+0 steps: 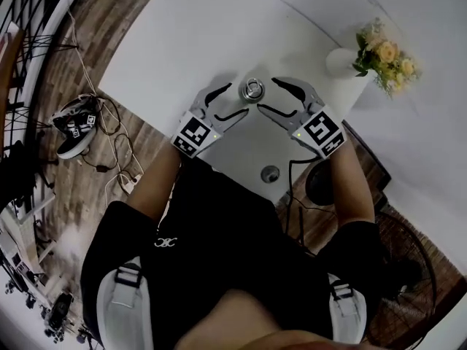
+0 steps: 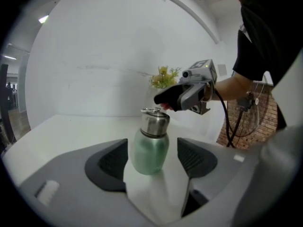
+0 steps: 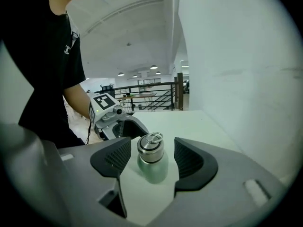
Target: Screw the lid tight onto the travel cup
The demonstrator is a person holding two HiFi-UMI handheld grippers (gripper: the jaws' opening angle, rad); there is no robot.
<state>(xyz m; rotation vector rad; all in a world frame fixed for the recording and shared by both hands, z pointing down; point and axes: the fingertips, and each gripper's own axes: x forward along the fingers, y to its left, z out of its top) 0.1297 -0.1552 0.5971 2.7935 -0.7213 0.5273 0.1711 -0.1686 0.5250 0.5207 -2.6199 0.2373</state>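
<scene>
The travel cup (image 1: 252, 90) stands upright on the white table (image 1: 182, 35), with its steel lid (image 2: 155, 122) on top of a pale green body (image 2: 149, 152). The lid (image 3: 150, 148) carries a small ring. My left gripper (image 1: 235, 99) is at the cup's left and my right gripper (image 1: 268, 95) at its right, and both are open. In the left gripper view the cup stands between the pads (image 2: 112, 161) with narrow gaps on both sides. In the right gripper view the lid sits between the pads (image 3: 191, 160), also untouched. Each gripper shows in the other's view behind the cup: the right gripper (image 2: 187, 94) and the left gripper (image 3: 113, 119).
A white vase (image 1: 341, 60) of yellow flowers (image 1: 384, 55) stands at the table's far right. A small round object (image 1: 270, 173) lies near the table's front edge. On the floor are shoes (image 1: 76, 126), cables and a fan (image 1: 408, 261).
</scene>
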